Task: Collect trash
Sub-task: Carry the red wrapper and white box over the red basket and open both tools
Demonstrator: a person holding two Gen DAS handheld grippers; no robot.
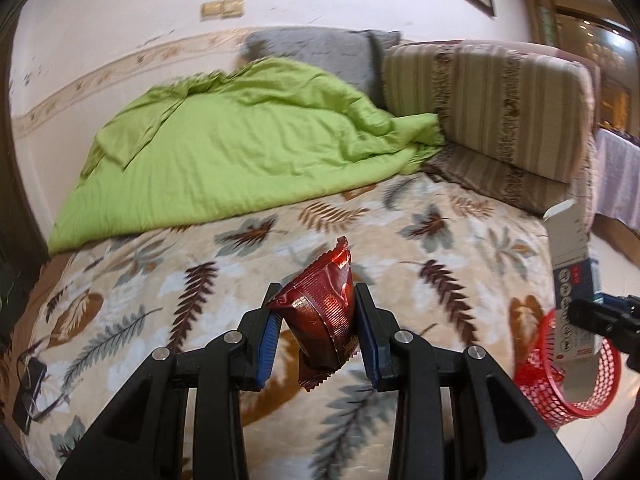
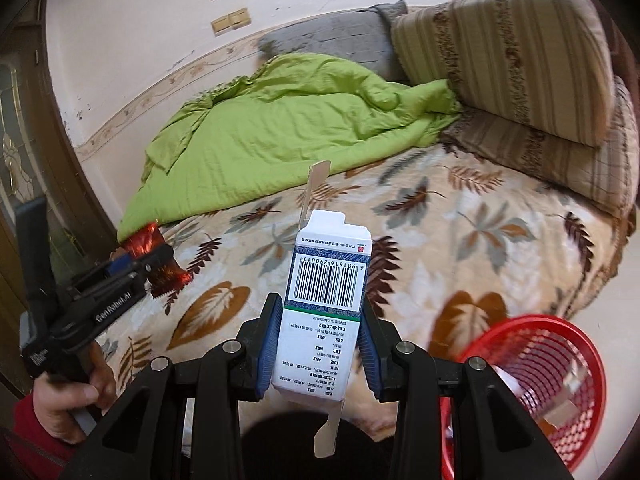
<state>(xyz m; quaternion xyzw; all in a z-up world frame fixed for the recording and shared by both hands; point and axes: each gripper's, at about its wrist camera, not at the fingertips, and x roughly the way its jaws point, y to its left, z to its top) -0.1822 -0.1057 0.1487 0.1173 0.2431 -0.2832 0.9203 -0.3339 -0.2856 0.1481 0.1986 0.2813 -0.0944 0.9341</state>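
Wrapper (image 1: pixel 320 312), carton (image 2: pixel 324 304) between closed jaws

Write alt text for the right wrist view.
The right gripper clamps a white cardboard box with a barcode above a leaf-patterned bed cover. A red plastic mesh basket sits lower right; the left gripper holds a shiny red foil wrapper.
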